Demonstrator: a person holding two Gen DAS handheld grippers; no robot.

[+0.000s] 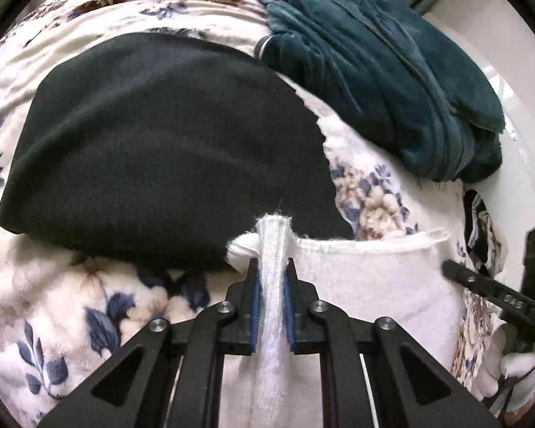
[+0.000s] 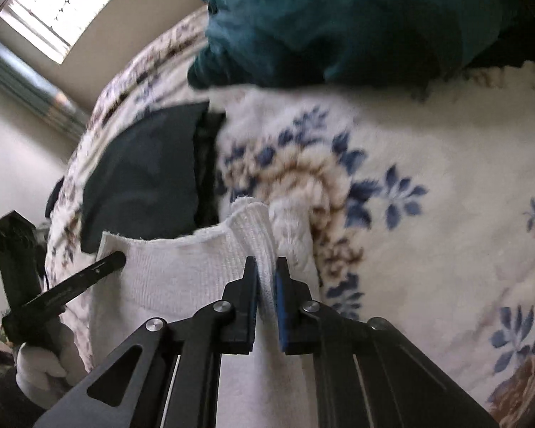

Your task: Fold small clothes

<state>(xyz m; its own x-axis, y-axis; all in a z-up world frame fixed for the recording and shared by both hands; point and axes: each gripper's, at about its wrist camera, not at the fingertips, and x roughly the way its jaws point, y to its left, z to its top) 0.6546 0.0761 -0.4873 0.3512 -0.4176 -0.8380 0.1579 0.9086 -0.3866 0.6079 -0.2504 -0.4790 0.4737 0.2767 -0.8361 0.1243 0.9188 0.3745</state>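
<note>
A small white knit garment [image 1: 371, 281] hangs stretched between my two grippers above a floral blanket [image 1: 53, 303]. My left gripper [image 1: 273, 267] is shut on one bunched corner of it. My right gripper [image 2: 266, 267] is shut on the other corner of the white garment [image 2: 182, 285]. Each gripper shows at the edge of the other's view: the right one at the right edge of the left wrist view [image 1: 449, 269], the left one at the left of the right wrist view [image 2: 119, 258]. A folded black garment [image 1: 160, 157] lies flat on the blanket just beyond.
A rumpled teal velvet garment [image 1: 392, 71] lies at the far right of the bed, also in the right wrist view [image 2: 339, 18]. The black garment [image 2: 142, 178] shows there too. A white wall [image 1: 517, 114] borders the bed's right side. A window [image 2: 60, 3] is behind.
</note>
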